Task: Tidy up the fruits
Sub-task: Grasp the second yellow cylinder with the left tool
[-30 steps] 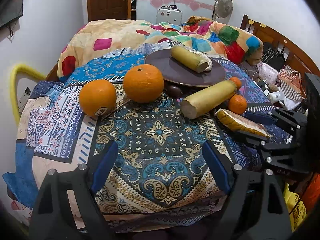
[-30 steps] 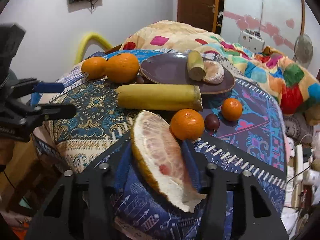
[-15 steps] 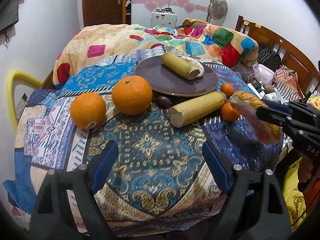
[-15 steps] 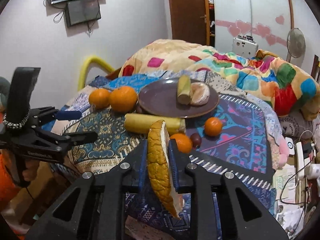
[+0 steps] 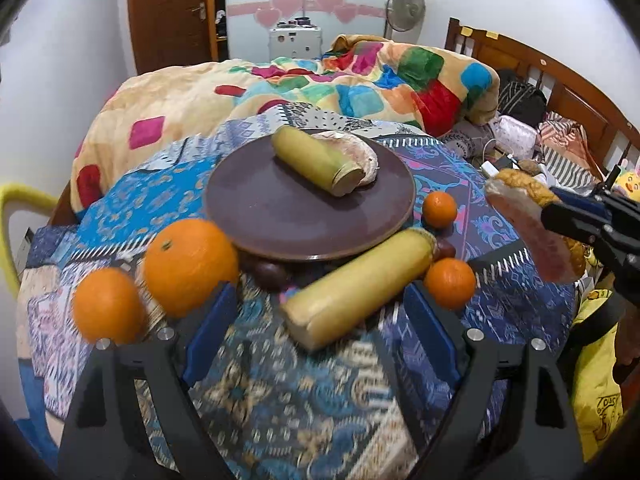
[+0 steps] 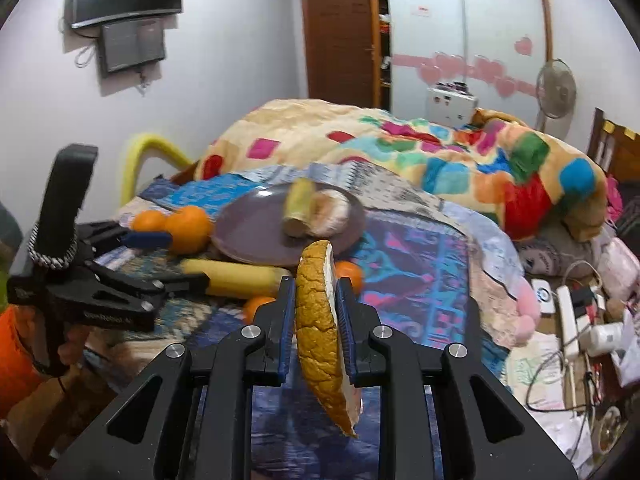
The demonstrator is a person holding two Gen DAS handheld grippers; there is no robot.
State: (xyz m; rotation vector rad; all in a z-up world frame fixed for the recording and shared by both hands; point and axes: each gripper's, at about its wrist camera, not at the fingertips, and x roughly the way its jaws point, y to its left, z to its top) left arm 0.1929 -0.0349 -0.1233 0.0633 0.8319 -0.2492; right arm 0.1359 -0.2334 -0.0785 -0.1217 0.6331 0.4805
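While the right gripper [image 6: 316, 330] held a pomelo wedge [image 6: 324, 336] edge-up above the near side of the desk [image 5: 256, 380], its jaws were narrow, pinched on the wedge's two flat faces. The brown plate [image 5: 276, 216] lay ahead and slightly to the left, well apart from the wedge, so the step in hand was judged to be the carry to the plate. To do it well, the wedge would best travel high enough to pass over the long yellow-green stalk piece [image 5: 360, 284] and the small mandarin [image 5: 450, 282] lying between gripper and plate, then come down on bare plate in front of the shorter stalk piece [image 5: 316, 164] and the pomelo segment [image 5: 360, 152] already there. The grip wanted only light pressure, since the flesh looked soft and likely to tear.

The left gripper [image 5: 316, 334] hung low over the patterned cloth, its jaws wide and holding nothing, with the stalk piece's cut end just ahead of them.

The wedge's rind was ochre and pebbled, thick and spongy-looking, with a white pith and pale pink, moist flesh; its shape was a curved crescent tapering to a point. The two large oranges [image 5: 190, 266] were round with dimpled, slightly glossy skin. The stalk pieces were smooth, waxy cylinders with flat, fibrous cut ends. The plate was matte, shallow and round with a low rim.
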